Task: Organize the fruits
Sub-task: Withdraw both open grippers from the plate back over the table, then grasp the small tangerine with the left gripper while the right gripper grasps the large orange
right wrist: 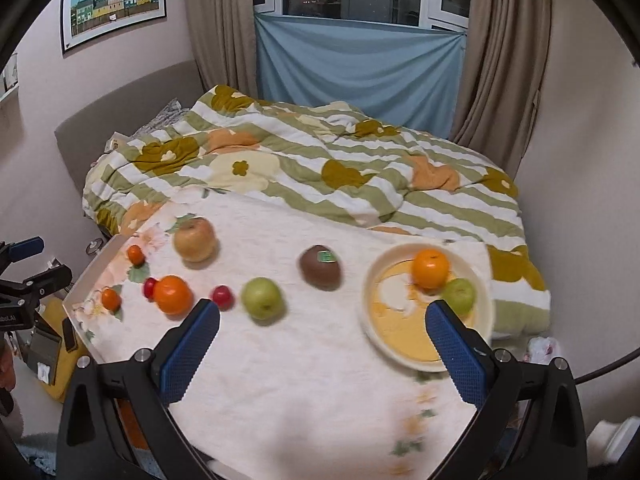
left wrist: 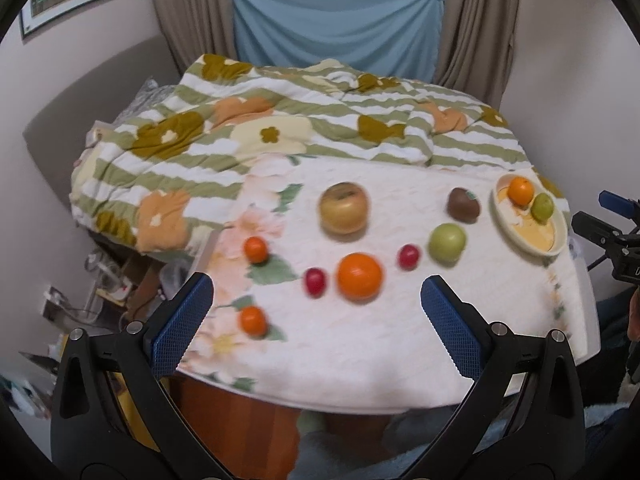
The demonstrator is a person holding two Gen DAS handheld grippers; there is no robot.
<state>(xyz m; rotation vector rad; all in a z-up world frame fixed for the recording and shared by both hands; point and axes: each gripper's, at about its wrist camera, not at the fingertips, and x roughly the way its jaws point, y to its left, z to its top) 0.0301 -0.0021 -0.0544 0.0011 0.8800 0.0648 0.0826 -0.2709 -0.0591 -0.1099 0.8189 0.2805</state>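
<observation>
Both claws spread wide, holding nothing: left claw (left wrist: pixel 316 312) above the big orange (left wrist: pixel 359 276), right claw (right wrist: pixel 322 330) near the plate (right wrist: pixel 384 332). Two fruits plated; rest loose on worktop (right wrist: pixel 320 380), probably awaiting transfer.

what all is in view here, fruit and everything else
plate: 1, cream with yellow centre, right end of table
orange: 1, orange, on the plate
small green fruit: 1, green, on the plate beside the orange
kiwi: 1, brown, stickered, left of plate
green apple: 1, green, table middle
yellow apple: 1, yellow-brown, far left
large orange: 1, orange, left
small oranges: 2, orange, left edge
red fruits: 2, red, flanking the large orange
tablecloth: 1, white floral, covers table
duvet: 1, green-striped, on bed behind
left gripper: fingers blue, open, empty
right gripper: fingers blue, open, empty
</observation>
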